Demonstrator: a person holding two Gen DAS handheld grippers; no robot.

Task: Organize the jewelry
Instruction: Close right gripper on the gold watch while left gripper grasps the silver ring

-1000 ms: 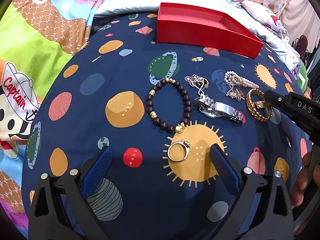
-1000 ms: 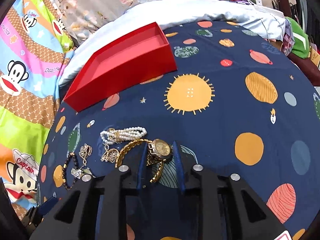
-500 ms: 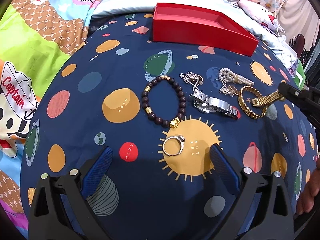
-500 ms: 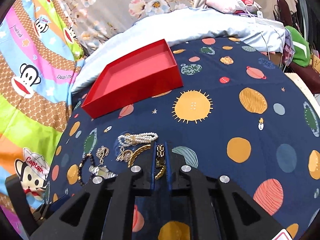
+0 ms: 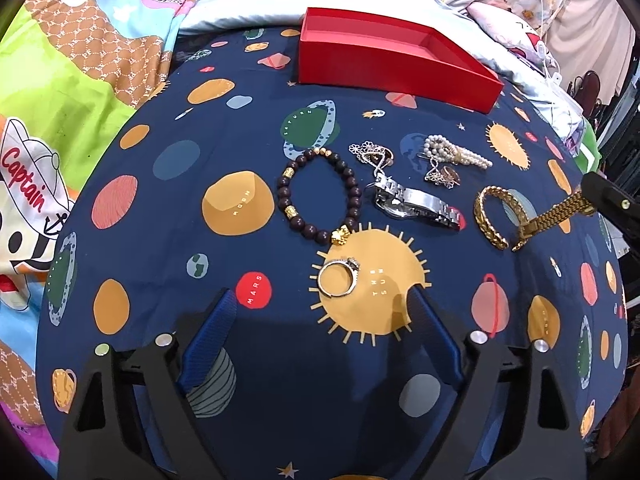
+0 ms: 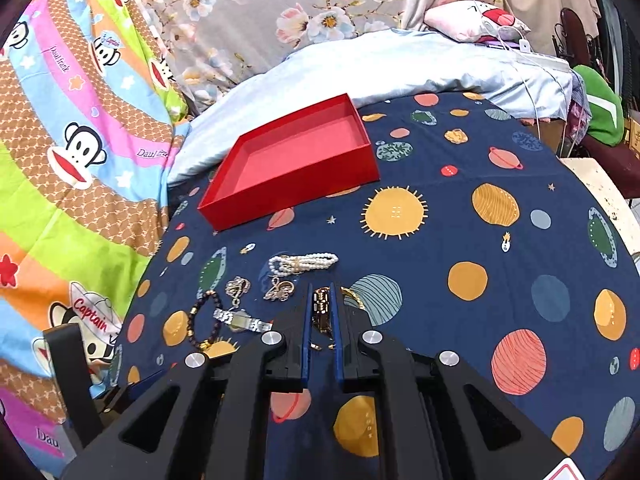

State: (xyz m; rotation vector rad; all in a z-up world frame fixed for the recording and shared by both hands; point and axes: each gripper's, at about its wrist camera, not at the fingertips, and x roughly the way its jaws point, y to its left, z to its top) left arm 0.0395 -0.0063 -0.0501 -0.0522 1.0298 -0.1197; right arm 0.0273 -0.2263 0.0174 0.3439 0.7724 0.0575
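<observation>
Lifted off the planet-print bedspread [image 5: 168,240] since a second ago, the gold watch [image 5: 548,220] now hangs by its band from the right gripper [image 5: 592,196] at the right edge of the left wrist view, its lower end beside the gold bangle [image 5: 490,216]. In that view the silver ring [image 5: 338,278] lies at centre, on the printed sun, ahead of the left gripper [image 5: 320,312], whose blue jaws stand wide, are closing and grip nothing. Above the ring sit the beaded bracelet [image 5: 320,200], silver watch [image 5: 416,202] and pearl hair clip [image 5: 456,154]; the empty red tray [image 5: 396,68] rests at top centre.

From the right wrist view, the right gripper [image 6: 322,304] is clamped narrow on the gold watch [image 6: 321,304] at lower centre. The red tray [image 6: 296,196] lies upper left of it, well apart, with the pearl hair clip [image 6: 304,262] between.
</observation>
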